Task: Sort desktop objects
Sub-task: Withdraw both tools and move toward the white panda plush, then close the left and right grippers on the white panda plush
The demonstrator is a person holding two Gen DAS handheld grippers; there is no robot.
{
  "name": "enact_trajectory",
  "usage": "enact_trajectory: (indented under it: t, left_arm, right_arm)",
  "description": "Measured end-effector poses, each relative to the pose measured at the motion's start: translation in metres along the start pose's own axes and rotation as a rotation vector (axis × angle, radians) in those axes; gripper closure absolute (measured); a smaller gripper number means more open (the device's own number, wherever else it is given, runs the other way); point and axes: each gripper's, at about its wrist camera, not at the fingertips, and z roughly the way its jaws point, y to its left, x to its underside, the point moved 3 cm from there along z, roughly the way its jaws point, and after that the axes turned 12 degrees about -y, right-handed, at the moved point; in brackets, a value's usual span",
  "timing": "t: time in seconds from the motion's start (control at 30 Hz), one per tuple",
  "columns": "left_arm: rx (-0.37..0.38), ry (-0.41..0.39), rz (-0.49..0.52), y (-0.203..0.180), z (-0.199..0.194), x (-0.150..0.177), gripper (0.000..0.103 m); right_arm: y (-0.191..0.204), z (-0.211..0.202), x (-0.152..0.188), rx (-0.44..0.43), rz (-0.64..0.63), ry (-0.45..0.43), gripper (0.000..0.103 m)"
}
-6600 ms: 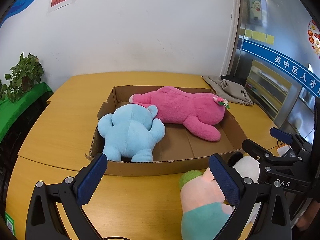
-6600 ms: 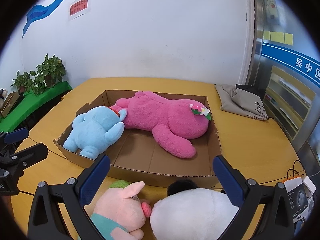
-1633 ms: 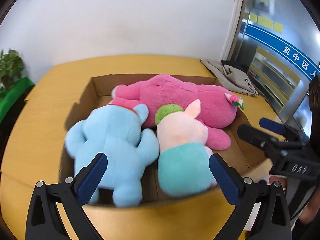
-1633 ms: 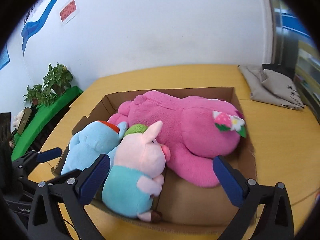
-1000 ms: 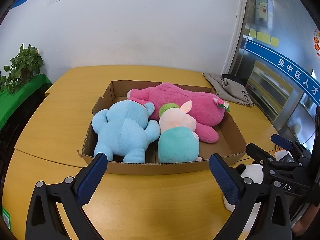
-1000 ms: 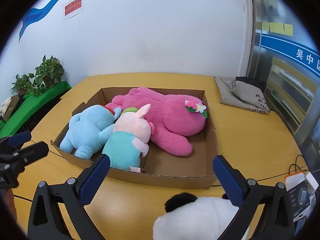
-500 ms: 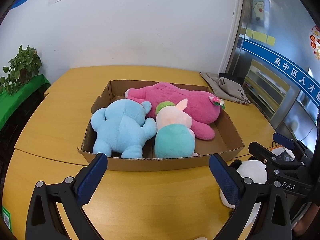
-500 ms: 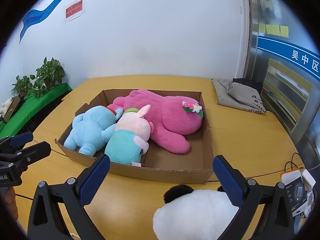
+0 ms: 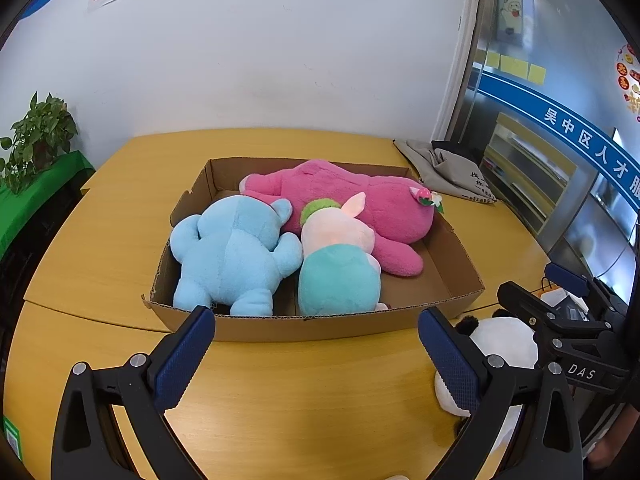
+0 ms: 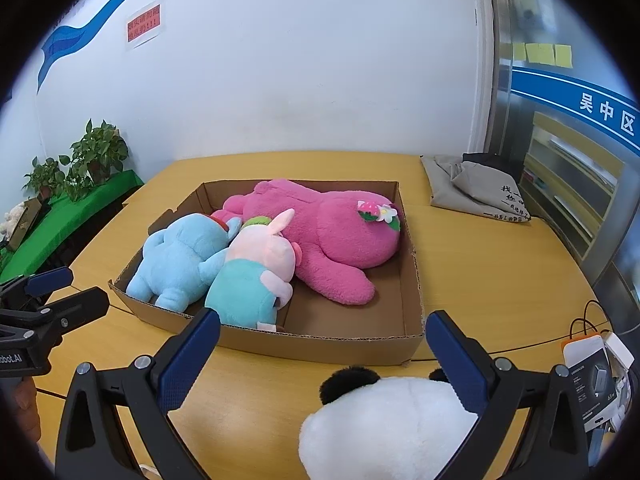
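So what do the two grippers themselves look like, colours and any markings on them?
Both are alike: black angular frames with silver screw heads, and two fingers faced with blue cross-hatched pads. The left gripper shows this in its own view, the right gripper in its own. Seen from the side, the right one carries white lettering reading DAS; the left one's white lettering is cut off. No cables or sleeves show.

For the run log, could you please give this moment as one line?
box: blue, pig, pink toys inside | panda: on table, outside box, between open right gripper jaws, ungrasped | left gripper: open, empty
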Motion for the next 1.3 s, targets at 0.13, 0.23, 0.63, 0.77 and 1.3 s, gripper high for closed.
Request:
enact_trajectory:
  t: [0.13,0.23,0.63,0.77,1.3]
  left_arm:
    - [0.003,0.008,0.006,-0.004,0.002,0.003,0.0]
    - [0.009,0.017,0.001,-0.005,0.005,0.004,0.0]
    - [0.018,0.063,-0.001,-0.015,0.022,0.016,0.0]
    - [0.049,0.088,-0.004,-0.025,0.033,0.021,0.0]
    - [0.319,0.36,0.034,-0.124,0.121,0.072,0.0]
  right_arm:
    - [-0.003,0.0,0.002,-0.004,0.004,0.004,0.0]
    - [-0.004,0.001,0.004,-0.006,0.007,0.007,0.0]
    - [-0.013,0.0,0.011,-0.018,0.014,0.012,0.0]
    - [-0.019,-0.005,0.017,-0.029,0.018,0.017,0.0]
    - [-0.081,-0.003,0.126,0.018,0.137,0.234,0.0]
